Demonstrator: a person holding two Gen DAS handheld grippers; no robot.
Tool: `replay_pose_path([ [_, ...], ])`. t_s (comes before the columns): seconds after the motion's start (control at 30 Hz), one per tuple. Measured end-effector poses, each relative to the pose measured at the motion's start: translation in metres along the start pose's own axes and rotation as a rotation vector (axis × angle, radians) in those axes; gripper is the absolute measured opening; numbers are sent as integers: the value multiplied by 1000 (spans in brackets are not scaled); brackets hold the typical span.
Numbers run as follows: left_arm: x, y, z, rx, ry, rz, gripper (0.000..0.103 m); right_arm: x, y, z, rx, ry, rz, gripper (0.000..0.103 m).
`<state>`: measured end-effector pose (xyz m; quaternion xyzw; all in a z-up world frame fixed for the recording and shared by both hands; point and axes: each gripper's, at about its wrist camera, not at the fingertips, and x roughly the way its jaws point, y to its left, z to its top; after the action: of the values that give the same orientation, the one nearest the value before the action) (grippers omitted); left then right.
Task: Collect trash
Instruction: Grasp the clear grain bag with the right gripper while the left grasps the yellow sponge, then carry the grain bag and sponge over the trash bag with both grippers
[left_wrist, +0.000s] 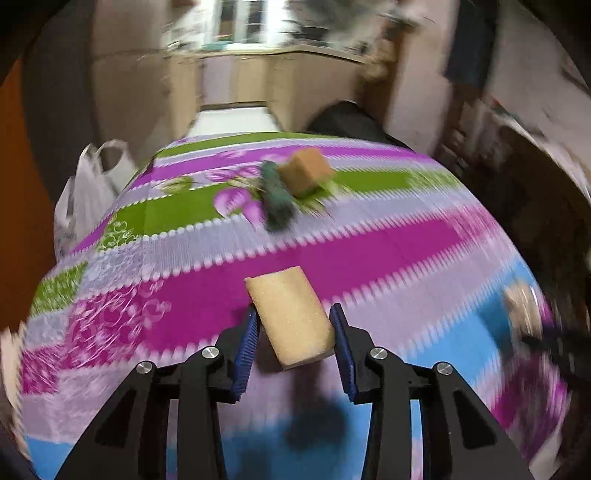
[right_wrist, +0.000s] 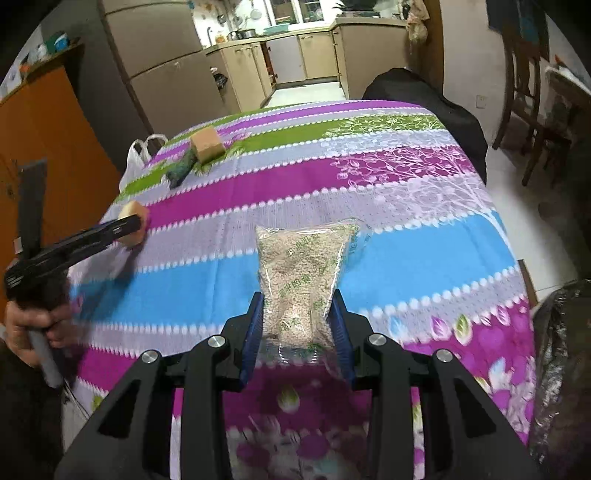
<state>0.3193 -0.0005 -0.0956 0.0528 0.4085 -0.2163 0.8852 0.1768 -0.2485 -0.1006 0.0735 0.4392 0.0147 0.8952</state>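
A pale yellow sponge (left_wrist: 291, 317) sits between the blue pads of my left gripper (left_wrist: 293, 314), which is shut on it just above the striped tablecloth (left_wrist: 388, 243). The right wrist view shows that same gripper (right_wrist: 136, 221) at the left, clamped on the sponge (right_wrist: 131, 214). My right gripper (right_wrist: 297, 299) is shut on the near end of a clear bag of pale grains (right_wrist: 303, 266); the bag's far end rests on the cloth. Near the table's far left lie a brown sponge block (right_wrist: 207, 144) and a dark green scouring pad (right_wrist: 181, 168), both untouched.
A white plastic bag (right_wrist: 138, 155) hangs off the table's far left edge. A black shiny bag (right_wrist: 557, 369) stands at the near right. A dark chair back (right_wrist: 424, 96) is at the far edge. A hand (right_wrist: 33, 325) holds the left gripper's handle. Orange cabinet at left.
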Motion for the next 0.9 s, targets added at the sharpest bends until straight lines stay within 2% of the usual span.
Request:
replay_pose_path([
  [0.07, -16, -5, -16, 80, 2, -25, 40, 1, -2, -9, -15, 13, -9, 37],
  [0.13, -23, -11, -31, 141, 17, -49, 41, 1, -2, -12, -30, -11, -16, 40],
  [0.17, -23, -12, -37, 156, 21, -43, 41, 2, -1, -12, -31, -21, -20, 41],
  [0.2, -18, -14, -43, 166, 15, 1, 41, 2, -1, -13, -32, -28, -22, 43],
  [0.27, -16, -12, -48, 149, -4, 21, 45, 4, -1, -12, -30, -40, -35, 57],
  [0.33, -16, -9, -49, 116, -16, 34, 54, 1, -5, -14, -9, -52, -47, 69],
  [0.37, -16, -8, -50, 107, -24, 45, 57, -1, -6, -15, -4, -62, -39, 73],
  [0.5, -16, -6, -53, 79, -25, 41, 59, -2, -3, -18, -42, -64, -53, 75],
  [0.57, -13, -4, -53, 40, -14, 32, 58, 4, 1, -19, -67, -45, -62, 74],
  [0.63, -12, -3, -52, 26, -17, 39, 58, 9, 4, -22, -76, -41, -73, 66],
  [0.7, -13, -6, -53, 34, -19, 49, 52, 9, 7, -22, -87, -45, -80, 61],
  [0.73, -14, -8, -54, 36, -20, 48, 45, 9, 8, -23, -88, -48, -80, 59],
  [0.77, -14, -10, -54, 35, -20, 48, 39, 8, 8, -24, -86, -57, -80, 55],
  [0.8, -14, -14, -54, 32, -16, 62, 38, 5, 7, -24, -79, -70, -73, 52],
  [0.87, -12, -17, -52, 25, -8, 83, 36, 1, 6, -22, -63, -73, -61, 37],
  [0.9, -12, -17, -51, 17, 2, 90, 36, -1, 5, -21, -57, -71, -57, 33],
])
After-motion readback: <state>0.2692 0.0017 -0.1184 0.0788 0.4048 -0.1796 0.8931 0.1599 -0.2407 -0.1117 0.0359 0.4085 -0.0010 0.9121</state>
